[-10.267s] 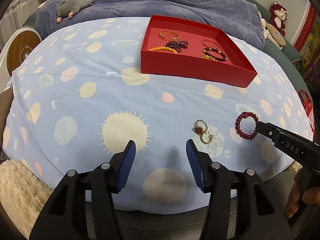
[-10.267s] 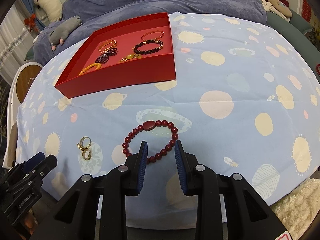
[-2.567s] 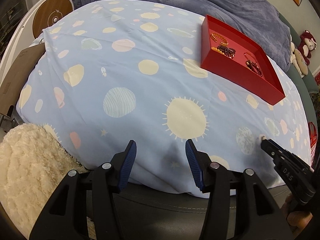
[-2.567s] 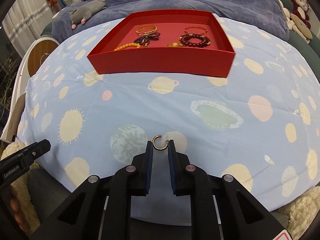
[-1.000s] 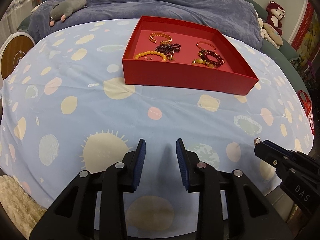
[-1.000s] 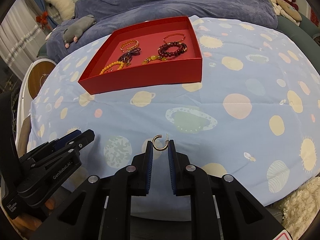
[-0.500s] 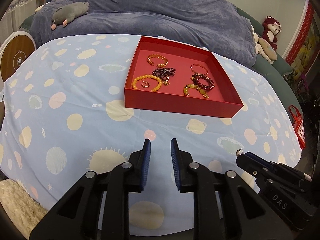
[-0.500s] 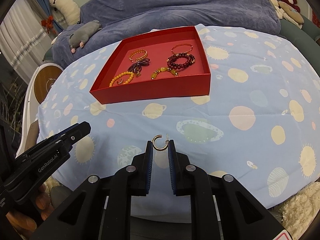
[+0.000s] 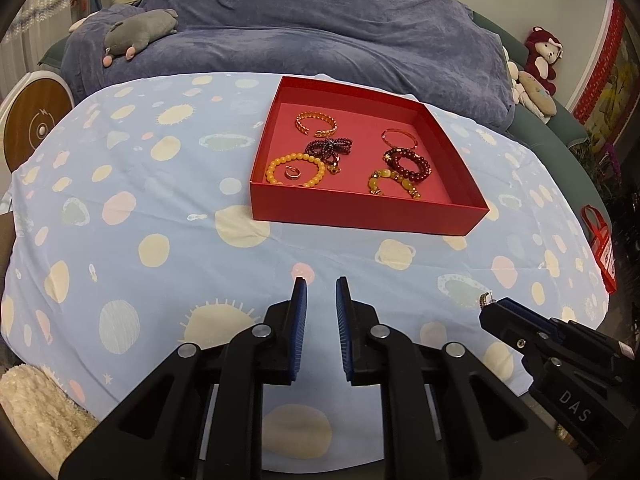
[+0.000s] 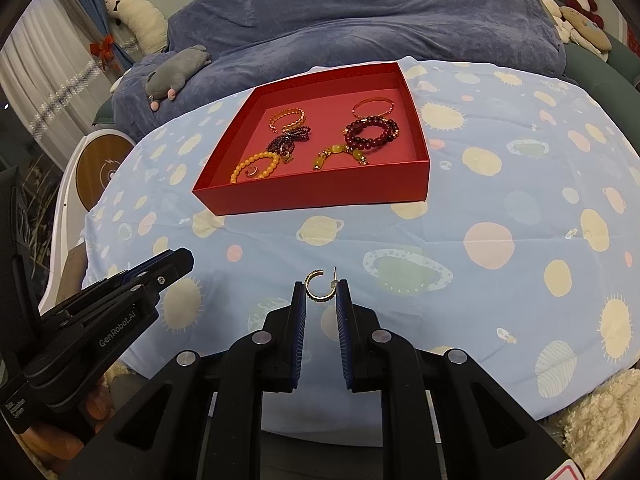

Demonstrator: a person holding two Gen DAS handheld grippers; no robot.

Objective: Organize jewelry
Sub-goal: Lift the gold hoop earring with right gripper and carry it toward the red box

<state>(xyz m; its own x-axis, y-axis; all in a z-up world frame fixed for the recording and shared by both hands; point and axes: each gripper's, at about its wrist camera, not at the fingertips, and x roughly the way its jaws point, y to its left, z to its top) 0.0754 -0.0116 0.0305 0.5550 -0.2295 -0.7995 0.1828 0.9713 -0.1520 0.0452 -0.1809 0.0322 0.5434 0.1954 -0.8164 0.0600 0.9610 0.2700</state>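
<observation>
The right gripper (image 10: 321, 294) was clamped on a gold hoop earring (image 10: 319, 286), which stood between its fingertips above the cloth (image 10: 500, 208). The left gripper (image 9: 321, 294) held nothing; its jaws stood a little apart, with only a narrow gap between them. Farther ahead of both grippers the red tray (image 9: 360, 216) lay on the cloth. Inside it, nearest to the left gripper, a second earring (image 9: 293, 172) lay within the ring of a yellow bracelet (image 9: 297, 169). Dark red beads (image 9: 408, 164) lay to the right of this, and a gold bangle (image 9: 316, 124) lay at the far side.
</observation>
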